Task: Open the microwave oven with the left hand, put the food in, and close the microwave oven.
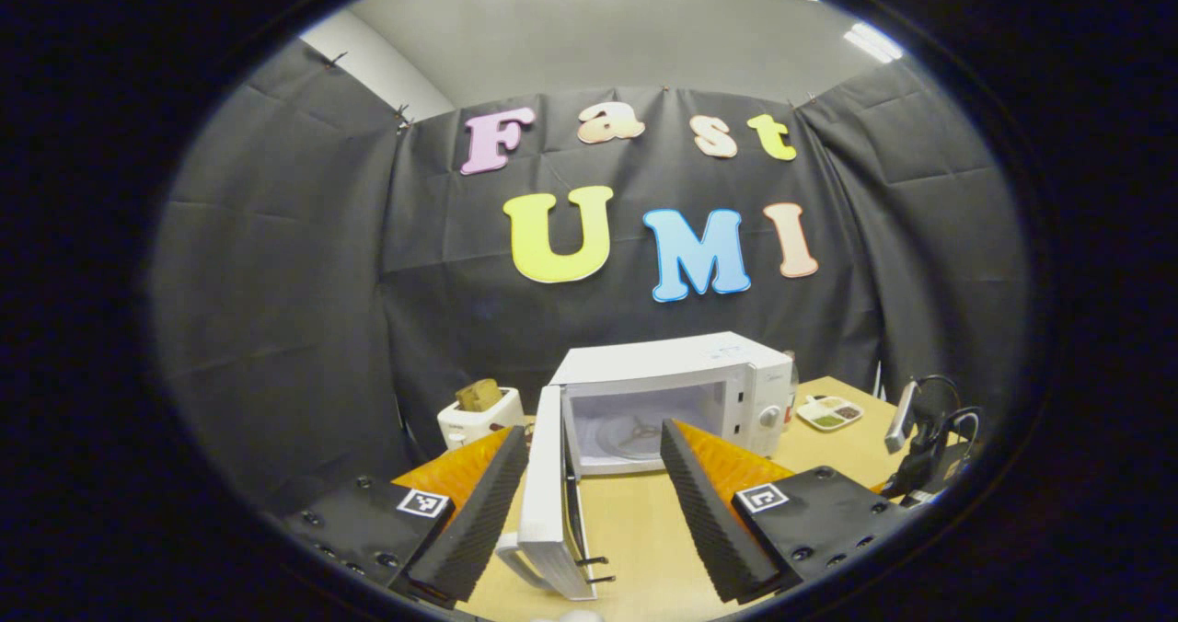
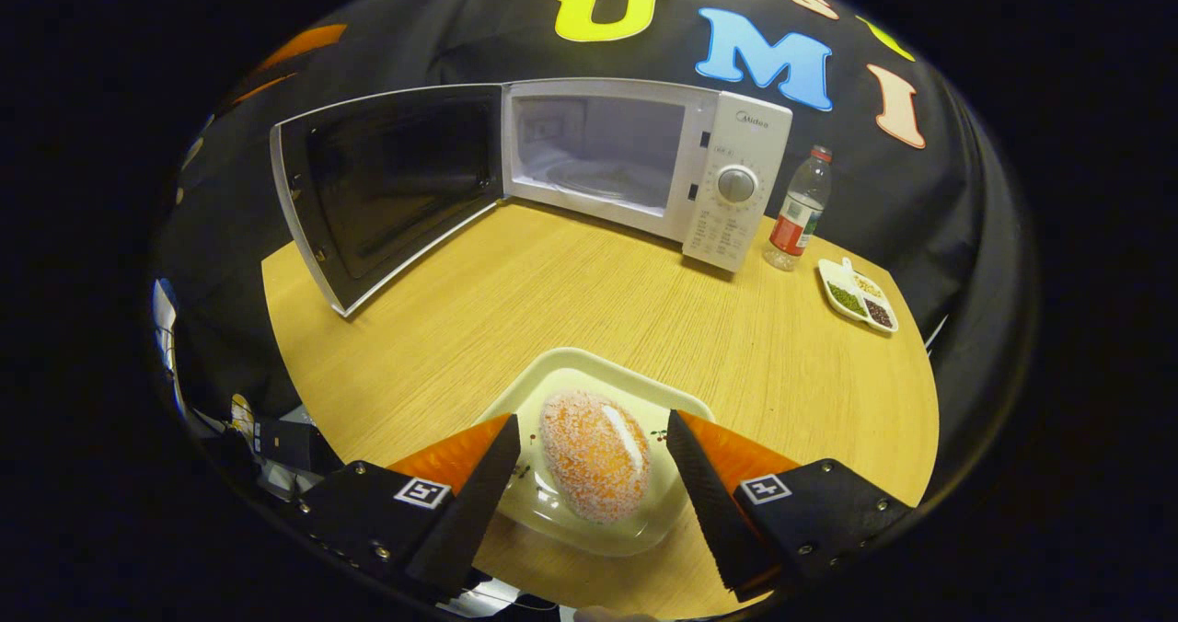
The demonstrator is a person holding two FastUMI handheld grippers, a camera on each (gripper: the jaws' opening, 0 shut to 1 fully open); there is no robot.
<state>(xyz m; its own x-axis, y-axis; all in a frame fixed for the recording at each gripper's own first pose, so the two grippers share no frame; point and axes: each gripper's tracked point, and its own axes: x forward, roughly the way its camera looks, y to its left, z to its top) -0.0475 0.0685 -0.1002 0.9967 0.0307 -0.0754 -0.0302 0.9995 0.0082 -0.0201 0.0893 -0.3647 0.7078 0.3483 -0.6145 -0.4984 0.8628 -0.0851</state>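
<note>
- Nearest the camera in the right gripper view, the right gripper is held wide open, its fingers set either side of a round orange sugar-crusted bun on a pale square plate; whether the fingers touch the plate cannot be told.
- The plate is seen at the near edge of the round light-wood table, well apart from the white microwave oven at the far side.
- The oven's door is swung fully open to the left, so the opening step is judged done; the loading is judged the step in hand.
- In the left gripper view, the left gripper is held wide open and empty, just beside the door's edge.
- For a good pick-up, the plate should be gripped by its rim and kept level, so that the bun is not rolled off; the open door should be cleared on the way in.
- A brand name is printed above the oven's dial; it is too small to be read surely.
</note>
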